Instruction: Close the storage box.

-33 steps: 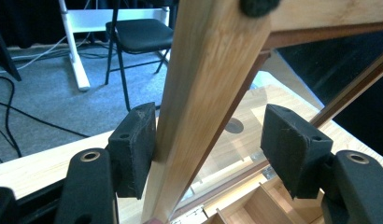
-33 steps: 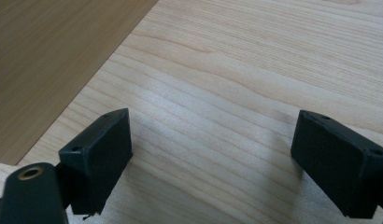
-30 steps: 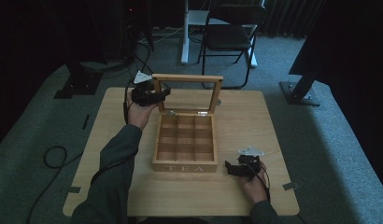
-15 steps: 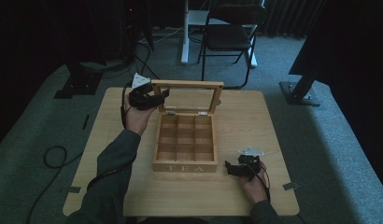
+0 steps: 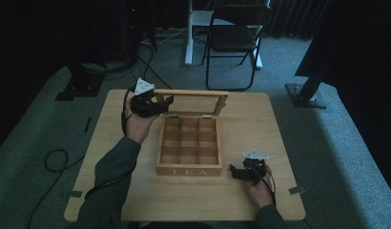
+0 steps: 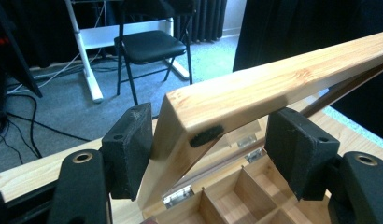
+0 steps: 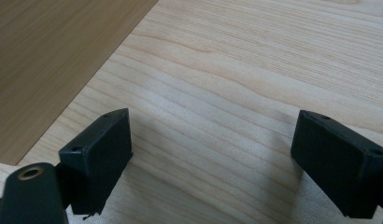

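We see the tea box (image 5: 189,145) near the middle of the table (image 5: 260,124), its lid (image 5: 191,101) raised at the box's 12 o'clock edge and standing nearly upright on two small hinges. The high view is dim, so the compartments read as a three-by-three grid of dark cells, and we cannot tell whether anything lies in them. The word TEA on the front wall is faint but legible. The person's forearms are cut off by the bottom edge of that view.

The left gripper (image 5: 164,101) sits at 10 o'clock from the box, at the lid's left top corner. In the left gripper view that corner (image 6: 199,119) lies between the jaws: the left pad (image 6: 129,151) seems to touch the end of the frame, though shadow hides the seam, and the right pad (image 6: 297,156) stands clear of the wood. The jaws have just been opening, and they now stand apart with the lid loose between them.

The right gripper (image 5: 235,172) rests at 4 o'clock from the box, just beside its front right corner. In the right gripper view its jaws stand wide apart over bare table, with the box wall (image 7: 49,60) at 10 o'clock.
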Demonstrator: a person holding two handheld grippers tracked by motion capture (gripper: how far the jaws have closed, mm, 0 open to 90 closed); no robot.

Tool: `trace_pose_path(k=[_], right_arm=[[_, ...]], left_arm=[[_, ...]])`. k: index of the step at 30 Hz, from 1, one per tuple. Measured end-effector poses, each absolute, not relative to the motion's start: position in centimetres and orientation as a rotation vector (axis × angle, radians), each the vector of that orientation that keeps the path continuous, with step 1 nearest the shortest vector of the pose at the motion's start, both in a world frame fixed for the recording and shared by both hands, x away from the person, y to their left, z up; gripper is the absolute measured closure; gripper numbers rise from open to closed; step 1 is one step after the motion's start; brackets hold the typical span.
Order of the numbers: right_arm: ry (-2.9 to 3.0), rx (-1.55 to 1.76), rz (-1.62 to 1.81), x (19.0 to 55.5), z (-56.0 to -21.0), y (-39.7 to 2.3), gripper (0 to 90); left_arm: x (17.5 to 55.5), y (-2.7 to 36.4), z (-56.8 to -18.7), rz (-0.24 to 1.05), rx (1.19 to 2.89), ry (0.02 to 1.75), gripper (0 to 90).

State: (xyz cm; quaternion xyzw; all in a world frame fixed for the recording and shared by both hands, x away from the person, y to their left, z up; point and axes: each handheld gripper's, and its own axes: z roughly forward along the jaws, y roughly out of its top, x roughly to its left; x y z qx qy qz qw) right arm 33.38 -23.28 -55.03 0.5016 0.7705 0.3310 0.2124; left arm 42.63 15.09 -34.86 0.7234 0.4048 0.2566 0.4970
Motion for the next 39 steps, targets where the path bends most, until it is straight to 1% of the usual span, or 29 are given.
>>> trace_pose_path(k=[17,30,39], right_arm=[[2.140,1.394,0.919,33.4,-55.0,-23.3,12.0],[2.140,1.392,0.919,33.4,-55.0,-23.3,12.0],[2.139,1.393,0.919,33.4,-55.0,-23.3,12.0]], left_arm=[[40.5,14.8,-35.8,0.678,1.750,0.987,31.8],[39.0,14.9,-36.8,0.669,1.747,0.992,29.5],[37.4,14.4,-37.7,0.731,1.778,0.984,29.1]])
